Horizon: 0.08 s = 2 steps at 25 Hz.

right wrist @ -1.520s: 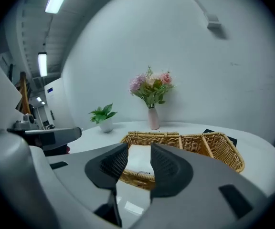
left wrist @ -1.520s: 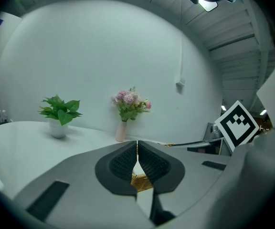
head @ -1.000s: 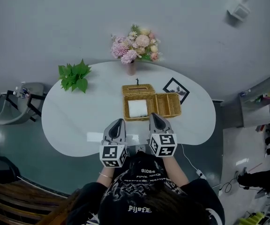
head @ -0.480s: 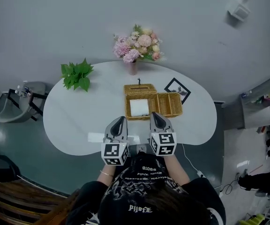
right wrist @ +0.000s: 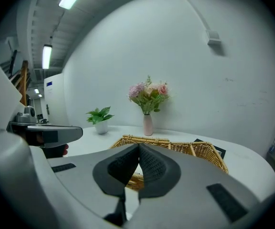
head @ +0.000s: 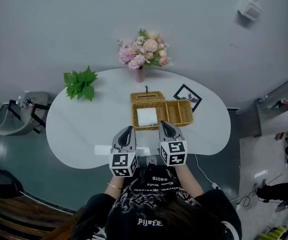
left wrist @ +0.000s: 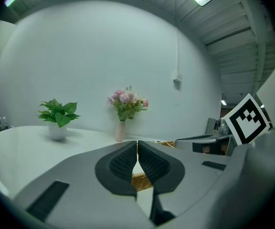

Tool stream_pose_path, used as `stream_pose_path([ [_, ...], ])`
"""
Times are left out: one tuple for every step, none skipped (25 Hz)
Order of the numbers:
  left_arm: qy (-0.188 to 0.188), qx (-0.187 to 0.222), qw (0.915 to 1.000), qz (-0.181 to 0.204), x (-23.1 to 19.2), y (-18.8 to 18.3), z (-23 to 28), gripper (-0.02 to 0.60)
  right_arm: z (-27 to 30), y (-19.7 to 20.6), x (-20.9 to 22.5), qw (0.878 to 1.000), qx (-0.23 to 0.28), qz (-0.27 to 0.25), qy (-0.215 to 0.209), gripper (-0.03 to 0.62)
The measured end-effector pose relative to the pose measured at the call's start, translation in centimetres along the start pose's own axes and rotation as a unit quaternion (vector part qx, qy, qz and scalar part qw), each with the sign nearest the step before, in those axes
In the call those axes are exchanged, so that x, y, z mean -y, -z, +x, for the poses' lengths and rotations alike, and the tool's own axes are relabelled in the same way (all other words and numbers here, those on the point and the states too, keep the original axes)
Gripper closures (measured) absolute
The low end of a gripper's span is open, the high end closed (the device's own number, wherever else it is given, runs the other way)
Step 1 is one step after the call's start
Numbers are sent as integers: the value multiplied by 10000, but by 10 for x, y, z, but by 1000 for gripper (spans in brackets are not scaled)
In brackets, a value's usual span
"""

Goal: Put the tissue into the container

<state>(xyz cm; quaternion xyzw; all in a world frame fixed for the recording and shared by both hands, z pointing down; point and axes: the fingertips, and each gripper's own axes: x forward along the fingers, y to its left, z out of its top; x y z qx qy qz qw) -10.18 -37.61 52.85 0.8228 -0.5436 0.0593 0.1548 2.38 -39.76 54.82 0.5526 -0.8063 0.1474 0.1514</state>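
A wicker basket (head: 180, 112) with two compartments stands in the middle of the white table (head: 84, 124). A white folded tissue (head: 147, 117) lies in its left compartment, and a wicker box with a slot (head: 147, 97) sits behind that. My left gripper (head: 128, 129) hovers over the table's near edge, just in front of the basket's left corner, shut with nothing between its pads. My right gripper (head: 162, 123) is beside it at the basket's front rim, also shut and empty. The basket (right wrist: 197, 150) fills the right gripper view beyond the closed jaws (right wrist: 139, 146). In the left gripper view, the jaws (left wrist: 137, 142) meet as well.
A vase of pink flowers (head: 140, 59) stands at the table's far edge, and a potted green plant (head: 80, 82) at the far left. A black-framed picture (head: 188, 96) lies right of the basket. A chair (head: 19, 118) sits off the table's left side.
Both grippers stay shut in nearly the same place at the basket's front. Only the head camera has shifted slightly.
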Motion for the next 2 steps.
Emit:
stream_pose_path([
  [4,-3,10000,0,1,1,1,555,1,1,2,10000,-26,1,16,571],
  [10,-6,10000,2,2,1,2,555,1,2,4,10000,-51,3,35,571],
])
